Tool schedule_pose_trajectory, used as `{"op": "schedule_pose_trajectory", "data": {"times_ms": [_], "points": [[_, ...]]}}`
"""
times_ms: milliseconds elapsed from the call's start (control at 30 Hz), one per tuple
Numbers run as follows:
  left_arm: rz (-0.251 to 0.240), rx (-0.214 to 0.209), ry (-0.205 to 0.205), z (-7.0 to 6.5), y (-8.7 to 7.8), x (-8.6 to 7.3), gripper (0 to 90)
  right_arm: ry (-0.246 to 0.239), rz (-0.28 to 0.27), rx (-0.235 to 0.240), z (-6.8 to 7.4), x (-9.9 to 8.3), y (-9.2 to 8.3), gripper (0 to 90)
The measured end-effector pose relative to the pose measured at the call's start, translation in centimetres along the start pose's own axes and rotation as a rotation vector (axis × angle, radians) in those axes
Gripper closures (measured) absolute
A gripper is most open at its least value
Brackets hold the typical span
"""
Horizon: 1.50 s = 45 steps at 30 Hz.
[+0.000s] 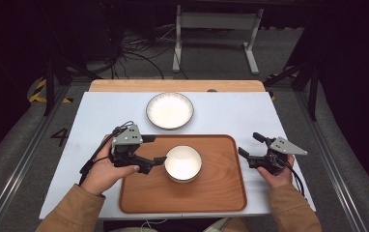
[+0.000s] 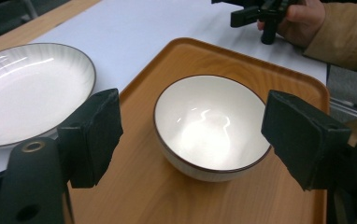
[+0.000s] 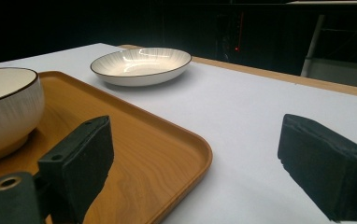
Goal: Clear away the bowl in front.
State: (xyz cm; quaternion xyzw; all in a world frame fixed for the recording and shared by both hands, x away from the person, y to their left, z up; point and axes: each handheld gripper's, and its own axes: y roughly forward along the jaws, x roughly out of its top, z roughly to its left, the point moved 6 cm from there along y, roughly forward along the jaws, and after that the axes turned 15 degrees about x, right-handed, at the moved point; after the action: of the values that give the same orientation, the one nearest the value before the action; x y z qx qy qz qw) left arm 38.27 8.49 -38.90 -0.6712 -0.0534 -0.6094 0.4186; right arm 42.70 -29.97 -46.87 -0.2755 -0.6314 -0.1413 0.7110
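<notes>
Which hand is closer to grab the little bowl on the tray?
Probably the left. The left gripper is open right beside the bowl on the tray, and the bowl sits between its jaws in its own view. The right gripper, also open, is off the tray's right edge.

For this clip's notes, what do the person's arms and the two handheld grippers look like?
Both forearms wear tan sleeves. The left gripper and the right gripper are black, each topped by a grey three-cornered plate and trailing a black cable. In the gripper views, each jaw ends in a blocky black pad with a rough, foam-like surface, on a smooth black arm with a brass-ringed hole.
</notes>
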Motion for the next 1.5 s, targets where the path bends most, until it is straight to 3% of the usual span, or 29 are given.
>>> {"op": "schedule_pose_trajectory", "data": {"times_ms": [900, 1200, 1400, 1500], "points": [[-0.104, 0.141, -0.115, 4.6, -2.0, -4.3, 10.6, -0.010, -0.001, -0.004, 0.1, 0.0, 0.0, 9.7], [-0.117, 0.180, -0.168, 6.4, -2.5, -6.8, 7.7, -0.005, -0.005, -0.002, 0.0, 0.0, 0.0, 7.6], [-0.114, 0.190, -0.226, 7.2, -2.5, -8.4, 6.4, -0.003, -0.007, -0.005, 0.0, 0.0, -0.1, 7.6], [-0.144, 0.203, -0.242, 7.6, -2.6, -9.2, 6.4, -0.003, -0.013, -0.005, 0.0, 0.0, -0.1, 7.6]]}}
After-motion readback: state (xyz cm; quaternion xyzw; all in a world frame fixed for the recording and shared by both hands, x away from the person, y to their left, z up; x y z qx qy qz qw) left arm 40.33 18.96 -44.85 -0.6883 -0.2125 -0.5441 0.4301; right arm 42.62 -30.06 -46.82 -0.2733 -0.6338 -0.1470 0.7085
